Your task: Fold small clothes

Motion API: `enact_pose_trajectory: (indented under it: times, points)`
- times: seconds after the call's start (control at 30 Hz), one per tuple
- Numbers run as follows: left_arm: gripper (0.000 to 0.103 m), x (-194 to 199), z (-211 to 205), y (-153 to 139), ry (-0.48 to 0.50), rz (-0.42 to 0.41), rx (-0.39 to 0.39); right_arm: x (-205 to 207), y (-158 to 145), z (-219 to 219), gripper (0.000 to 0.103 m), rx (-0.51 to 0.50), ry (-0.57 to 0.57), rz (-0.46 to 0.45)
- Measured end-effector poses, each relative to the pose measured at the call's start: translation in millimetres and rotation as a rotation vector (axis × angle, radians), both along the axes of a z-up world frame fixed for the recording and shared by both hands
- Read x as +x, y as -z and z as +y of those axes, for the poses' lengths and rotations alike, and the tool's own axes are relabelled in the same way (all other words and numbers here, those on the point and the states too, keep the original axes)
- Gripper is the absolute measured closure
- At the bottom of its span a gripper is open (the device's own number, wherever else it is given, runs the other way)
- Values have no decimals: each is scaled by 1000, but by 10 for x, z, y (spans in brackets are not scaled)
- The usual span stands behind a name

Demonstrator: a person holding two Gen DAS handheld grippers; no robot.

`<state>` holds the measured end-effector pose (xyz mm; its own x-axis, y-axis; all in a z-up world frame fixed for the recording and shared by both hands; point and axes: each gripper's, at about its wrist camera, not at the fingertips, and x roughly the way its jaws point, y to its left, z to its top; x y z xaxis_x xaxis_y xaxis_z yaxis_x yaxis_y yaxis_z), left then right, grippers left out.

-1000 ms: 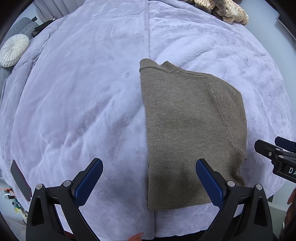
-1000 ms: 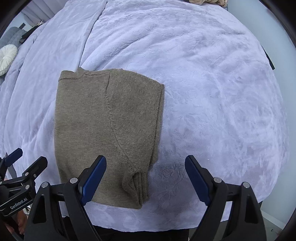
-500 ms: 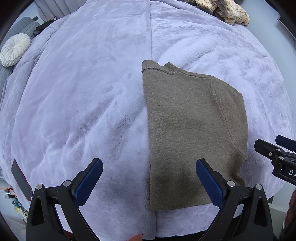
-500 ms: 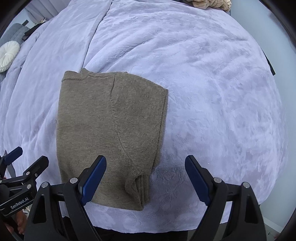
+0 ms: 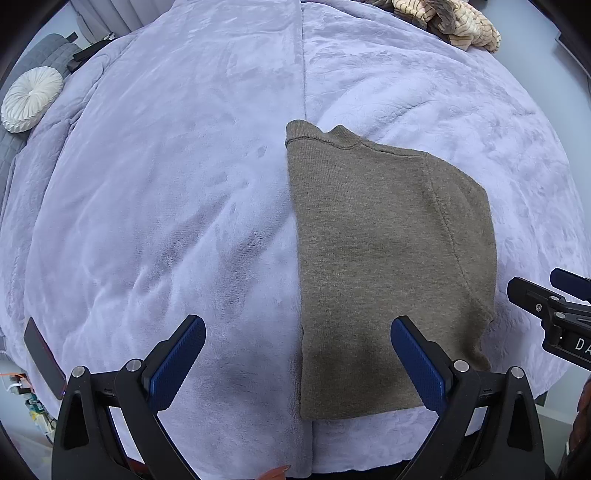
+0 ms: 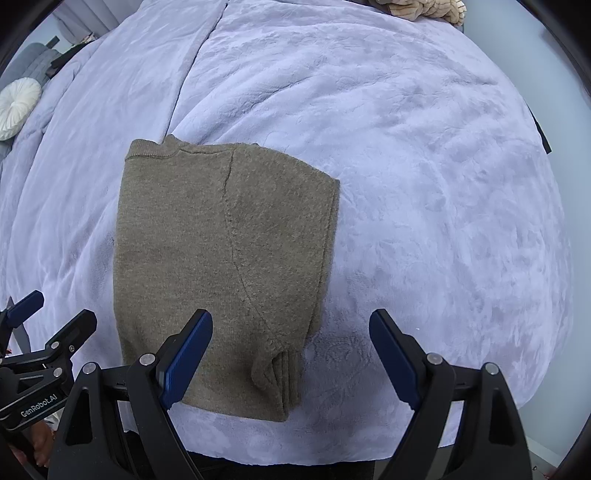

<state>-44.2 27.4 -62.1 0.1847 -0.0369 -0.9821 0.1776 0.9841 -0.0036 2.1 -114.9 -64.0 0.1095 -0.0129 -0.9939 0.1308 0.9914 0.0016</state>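
Note:
A brown knitted sweater (image 5: 384, 266) lies folded lengthwise on a lilac plush bedspread (image 5: 166, 206), its collar at the far end and its hem near the bed's front edge. It also shows in the right wrist view (image 6: 221, 258), with the folded sleeve cuff at its near right corner. My left gripper (image 5: 297, 362) is open and empty above the sweater's near left edge. My right gripper (image 6: 291, 354) is open and empty above the sweater's near right corner. Each gripper shows at the edge of the other's view.
A pile of beige striped clothes (image 5: 450, 18) lies at the far right of the bed. A round white cushion (image 5: 31, 98) rests on a grey chair at the far left. A dark phone (image 5: 42, 358) lies at the bed's left edge.
Both views have drifted a little, so the sweater sits slightly lower and more to the right. The sweater has not moved on the bed. Both grippers stay open.

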Motion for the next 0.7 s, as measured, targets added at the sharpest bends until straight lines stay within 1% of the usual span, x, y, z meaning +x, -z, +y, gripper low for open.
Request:
enact_pose_trajectory:
  times: [0.7]
  points:
    - [2,-10,0,3,-1,0,0,-10,8,-6,14,0,4,-3]
